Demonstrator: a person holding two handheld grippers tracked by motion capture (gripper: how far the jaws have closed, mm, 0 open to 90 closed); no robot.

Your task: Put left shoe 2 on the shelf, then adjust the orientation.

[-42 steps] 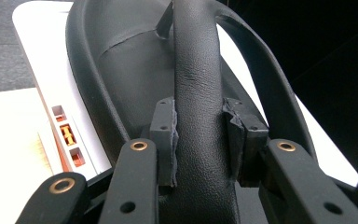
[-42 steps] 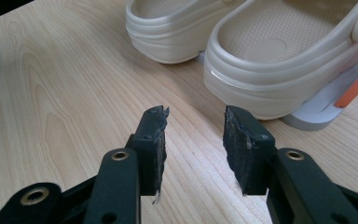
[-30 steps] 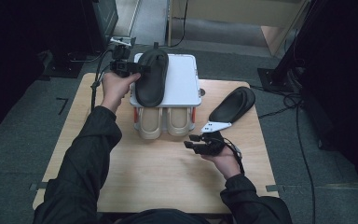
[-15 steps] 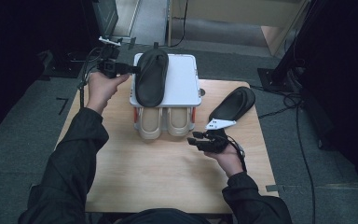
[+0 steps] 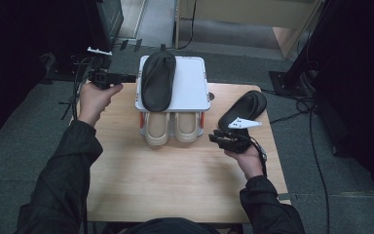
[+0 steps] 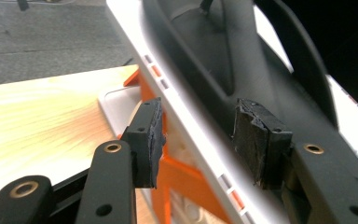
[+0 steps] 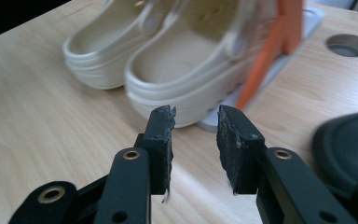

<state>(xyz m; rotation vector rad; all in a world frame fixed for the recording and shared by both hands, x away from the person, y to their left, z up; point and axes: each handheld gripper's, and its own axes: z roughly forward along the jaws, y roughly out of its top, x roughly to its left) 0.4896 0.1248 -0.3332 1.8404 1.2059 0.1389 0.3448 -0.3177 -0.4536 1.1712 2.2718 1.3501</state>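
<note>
Lying on the white rack [image 5: 195,85], a black sandal [image 5: 157,80] sits just beside the left tool [image 5: 126,78].

Table [image 5: 175,185] front open — shoe rack [image 5: 195,87] blocks back.

Your pale wooden desk [image 5: 165,180] stands on a grey carpeted floor [image 5: 24,146]. At 1 o'clock on the desk, near its far edge, you'll find a round hole [image 5: 211,96]. Beyond the desk at 12 to 1 o'clock stands a light wooden cabinet [image 5: 253,12]. A flat black base plate [image 5: 285,80] lies on the floor at 2 o'clock, and a black cable [image 5: 316,146] trails across the floor at 3 o'clock.
</note>
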